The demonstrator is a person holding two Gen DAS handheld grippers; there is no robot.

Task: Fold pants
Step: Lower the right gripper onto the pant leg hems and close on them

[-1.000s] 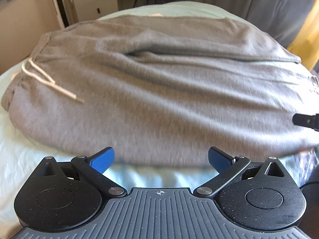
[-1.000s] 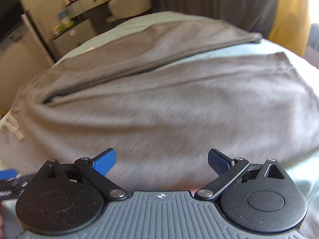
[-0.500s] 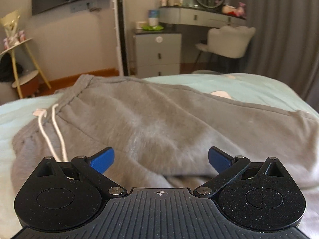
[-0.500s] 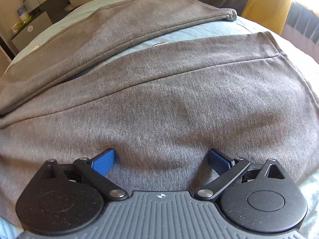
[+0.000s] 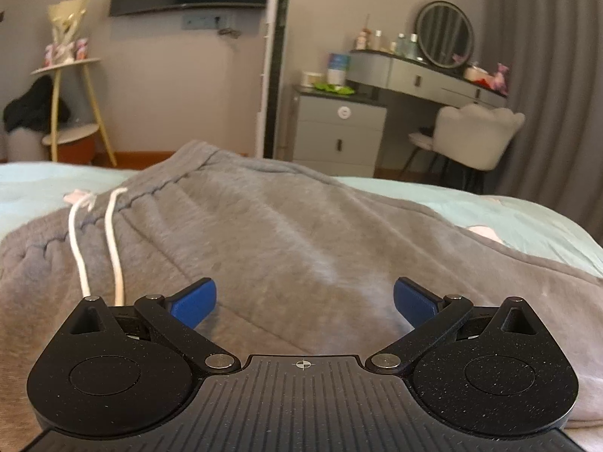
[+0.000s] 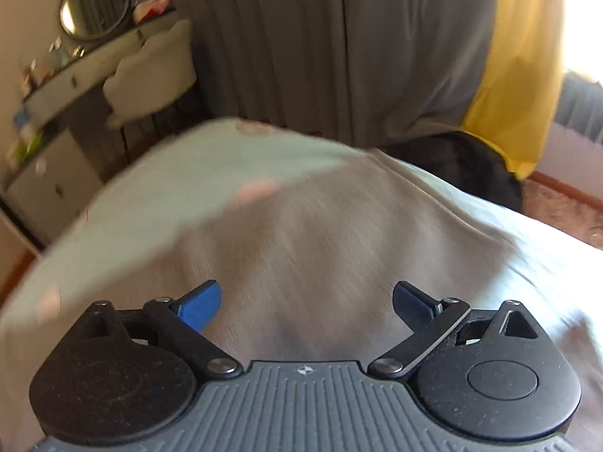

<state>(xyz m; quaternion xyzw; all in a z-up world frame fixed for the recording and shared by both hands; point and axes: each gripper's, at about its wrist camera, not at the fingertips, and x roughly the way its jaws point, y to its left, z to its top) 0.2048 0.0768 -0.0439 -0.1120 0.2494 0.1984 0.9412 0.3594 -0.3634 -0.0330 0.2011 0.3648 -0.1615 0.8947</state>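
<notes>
The grey fleece pants (image 5: 301,241) lie on your pale green bed (image 5: 527,218), white drawstrings (image 5: 113,241) far left; your left claw (image 5: 304,299) and right claw (image 6: 306,301) are both spread, low over the fabric.

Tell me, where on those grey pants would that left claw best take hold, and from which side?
Probably the near edge of the pants, just below the waistband with its white drawstring. The left gripper is open and low over the cloth, so coming in flat from the near side lets one finger slide under. The fabric there lies soft and thick, easy to pinch.
</notes>
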